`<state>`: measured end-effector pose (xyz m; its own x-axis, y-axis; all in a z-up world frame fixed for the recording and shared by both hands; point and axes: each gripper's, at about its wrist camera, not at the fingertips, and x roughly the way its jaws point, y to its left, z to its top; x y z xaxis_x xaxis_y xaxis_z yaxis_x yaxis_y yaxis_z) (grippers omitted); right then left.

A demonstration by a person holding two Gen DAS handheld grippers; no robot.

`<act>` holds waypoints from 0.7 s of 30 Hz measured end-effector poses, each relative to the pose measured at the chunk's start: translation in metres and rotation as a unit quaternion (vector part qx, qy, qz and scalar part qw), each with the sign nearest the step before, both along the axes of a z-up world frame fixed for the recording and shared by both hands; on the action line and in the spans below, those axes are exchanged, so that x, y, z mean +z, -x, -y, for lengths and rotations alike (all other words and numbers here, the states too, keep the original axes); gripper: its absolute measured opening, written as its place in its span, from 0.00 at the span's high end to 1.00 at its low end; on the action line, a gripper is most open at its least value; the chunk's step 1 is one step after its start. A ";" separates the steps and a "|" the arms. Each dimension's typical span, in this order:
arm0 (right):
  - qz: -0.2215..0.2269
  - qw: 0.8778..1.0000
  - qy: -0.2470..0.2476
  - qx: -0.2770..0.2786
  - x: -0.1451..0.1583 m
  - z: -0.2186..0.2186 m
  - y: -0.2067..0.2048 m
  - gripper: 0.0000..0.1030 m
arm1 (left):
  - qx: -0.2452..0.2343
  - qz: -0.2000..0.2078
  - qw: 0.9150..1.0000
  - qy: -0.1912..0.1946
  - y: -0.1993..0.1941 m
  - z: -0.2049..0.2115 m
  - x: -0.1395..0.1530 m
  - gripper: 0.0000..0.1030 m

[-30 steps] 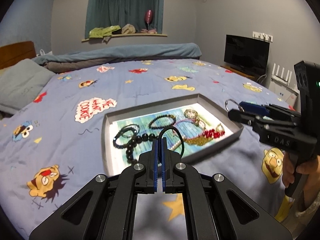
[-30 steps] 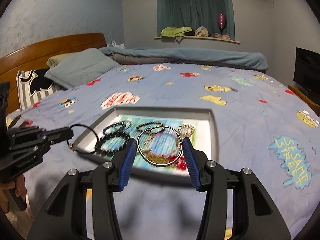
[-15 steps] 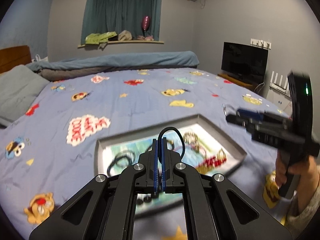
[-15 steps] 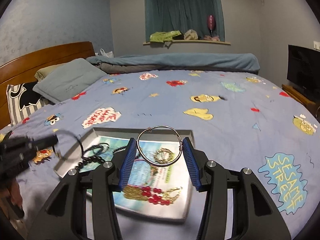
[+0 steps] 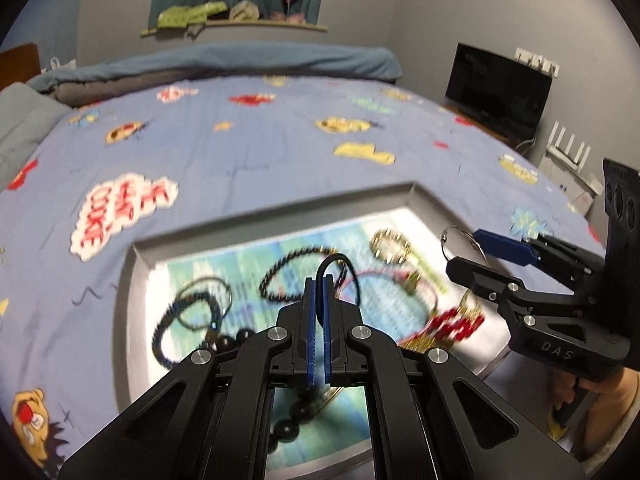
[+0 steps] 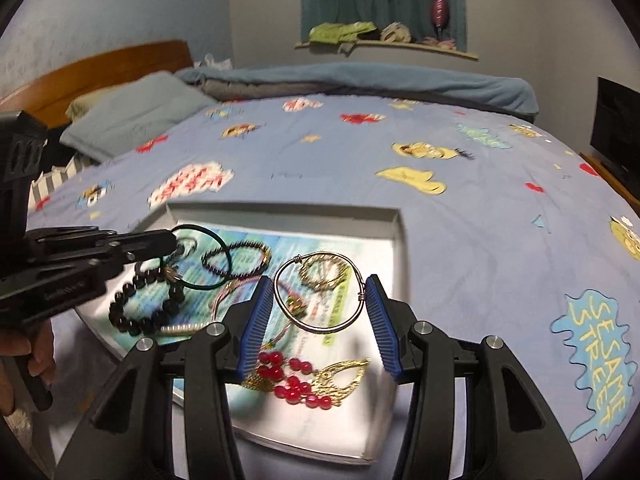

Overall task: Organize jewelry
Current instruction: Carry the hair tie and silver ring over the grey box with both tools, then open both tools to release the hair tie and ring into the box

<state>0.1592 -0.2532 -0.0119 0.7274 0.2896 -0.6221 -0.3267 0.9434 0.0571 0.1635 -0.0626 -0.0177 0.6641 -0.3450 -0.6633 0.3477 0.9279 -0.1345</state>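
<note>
Since half a second ago both claws have dropped closer over the tray (image 6: 394,236), which now fills more of each view and is blurred in the left wrist view.

The left claw (image 5: 319,280) is clenched, its blue pads pinching a thin black cord loop (image 5: 340,264) that arcs out just ahead of the tips, above the black bead bracelet (image 6: 148,300).

The right claw (image 6: 320,300) is held partly apart, grasping a silver wire bangle (image 6: 320,292) stretched between its pads. Below it lie a gold chain ring (image 6: 324,272) and red beads (image 6: 294,380).
</note>
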 end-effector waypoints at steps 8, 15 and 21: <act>-0.036 0.999 0.028 -0.002 -0.019 -0.016 -0.011 0.54 | 0.011 -0.023 1.000 -0.010 -0.008 -0.007 -0.015 0.96; -0.037 0.999 0.032 -0.011 -0.022 -0.018 -0.017 0.53 | 0.010 -0.031 0.999 -0.024 -0.014 -0.002 -0.023 0.96; -0.034 0.999 0.032 -0.013 -0.023 -0.018 -0.018 0.53 | 0.006 -0.038 0.999 -0.024 -0.017 0.000 -0.026 0.96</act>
